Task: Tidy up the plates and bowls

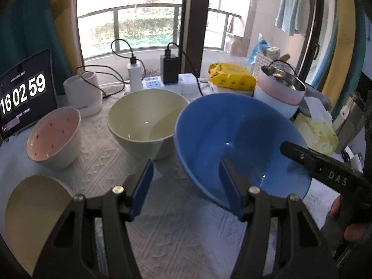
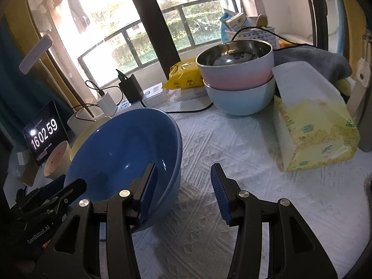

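A blue bowl stands tilted on the white cloth, its opening turned toward me. My left gripper is open; its right finger is inside the bowl, its left finger outside, and the bowl's wall sits between them untouched by the left pad. My right gripper is open too, with its left finger in the blue bowl and its right finger over the cloth. A pale green bowl, a white bowl with a pink inside and a cream bowl stand to the left.
A steel-lined pink bowl sits stacked in a light blue bowl at the back right, beside a tissue pack. A tablet showing a clock, a power strip with chargers and a yellow wipes pack line the back.
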Demonstrator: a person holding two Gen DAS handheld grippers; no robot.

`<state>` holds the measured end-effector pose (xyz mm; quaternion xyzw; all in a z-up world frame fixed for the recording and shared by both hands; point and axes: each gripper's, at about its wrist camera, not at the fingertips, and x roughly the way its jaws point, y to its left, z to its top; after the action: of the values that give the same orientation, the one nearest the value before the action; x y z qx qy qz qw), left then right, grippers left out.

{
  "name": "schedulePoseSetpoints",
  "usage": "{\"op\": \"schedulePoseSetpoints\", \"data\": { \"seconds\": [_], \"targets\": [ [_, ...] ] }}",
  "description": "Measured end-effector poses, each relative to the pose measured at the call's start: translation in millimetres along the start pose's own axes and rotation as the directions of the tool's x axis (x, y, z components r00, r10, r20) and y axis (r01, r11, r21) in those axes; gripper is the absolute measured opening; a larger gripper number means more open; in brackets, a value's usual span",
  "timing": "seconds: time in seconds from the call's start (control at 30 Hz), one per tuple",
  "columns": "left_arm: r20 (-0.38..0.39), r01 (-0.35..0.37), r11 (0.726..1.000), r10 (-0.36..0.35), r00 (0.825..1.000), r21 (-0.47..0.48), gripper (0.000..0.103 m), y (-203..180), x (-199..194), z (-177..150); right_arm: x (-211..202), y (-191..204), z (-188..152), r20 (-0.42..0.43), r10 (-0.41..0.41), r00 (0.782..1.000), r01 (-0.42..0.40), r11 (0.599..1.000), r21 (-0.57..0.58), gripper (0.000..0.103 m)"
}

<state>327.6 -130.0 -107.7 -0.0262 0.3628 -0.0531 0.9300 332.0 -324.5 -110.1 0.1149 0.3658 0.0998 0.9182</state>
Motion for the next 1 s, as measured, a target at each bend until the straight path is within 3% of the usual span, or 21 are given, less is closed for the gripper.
{"op": "schedulePoseSetpoints", "data": {
  "seconds": [0.1, 0.23, 1.0],
  "targets": [
    [0.003, 0.003, 1.000, -0.003, 1.000, 0.028, 0.045, -5, 0, -1, 1, 2, -2, 0.001, 0.011, 1.000, -0.011, 1.000, -0.010, 0.049],
    [0.012, 0.009, 0.998, -0.010, 1.000, 0.059, 0.034, -11, -3, -2, 0, 13, -4, 0.005, 0.025, 1.000, -0.024, 0.998, -0.059, 0.032],
    [0.056, 0.026, 0.999, -0.028, 0.998, 0.048, 0.030, -5, -42, -14, -28, 33, -16, 0.014, -0.001, 1.000, 0.002, 0.995, -0.100, 0.029]
  ]
}}
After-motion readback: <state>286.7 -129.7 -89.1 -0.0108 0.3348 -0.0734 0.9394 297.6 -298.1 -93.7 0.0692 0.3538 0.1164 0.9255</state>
